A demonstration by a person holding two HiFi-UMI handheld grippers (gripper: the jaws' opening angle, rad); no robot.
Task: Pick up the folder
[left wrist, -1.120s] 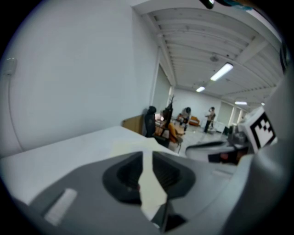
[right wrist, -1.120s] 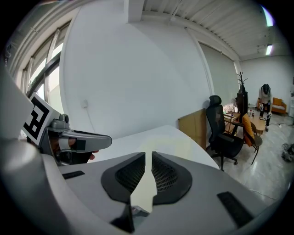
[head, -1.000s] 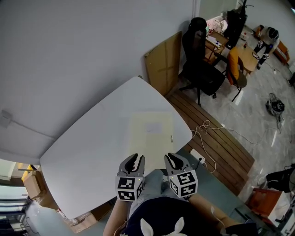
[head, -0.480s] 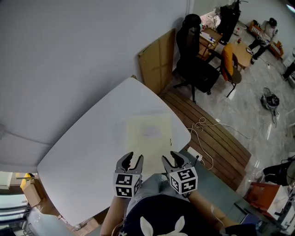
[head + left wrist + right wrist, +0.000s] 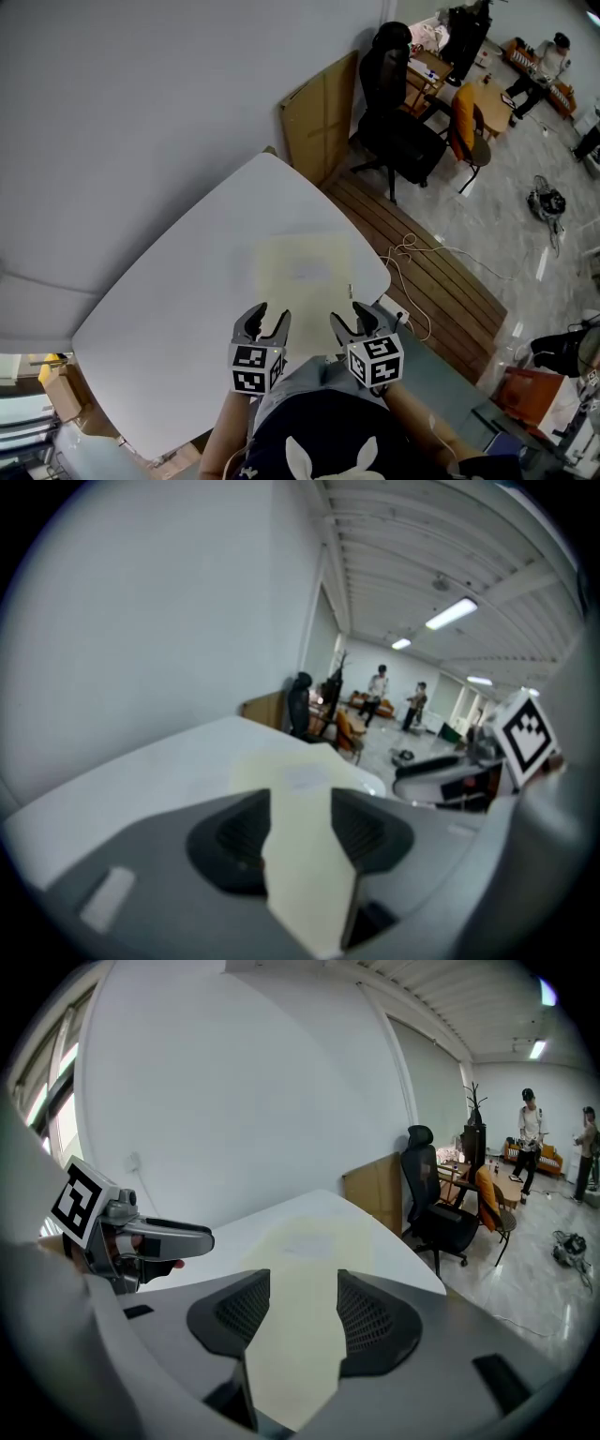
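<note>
White tabletop (image 5: 169, 291), pale folder (image 5: 305, 281) lying flat; left tongs (image 5: 266, 321) and right tongs (image 5: 353, 321) opening, empty, seemingly just short of it.

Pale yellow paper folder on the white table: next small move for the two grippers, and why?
Probably ease both down onto the near edge of the pale yellow paper folder. It lies flat on the white table; the left gripper and right gripper hover by its near corners, jaws opening, nothing gripped yet.
</note>
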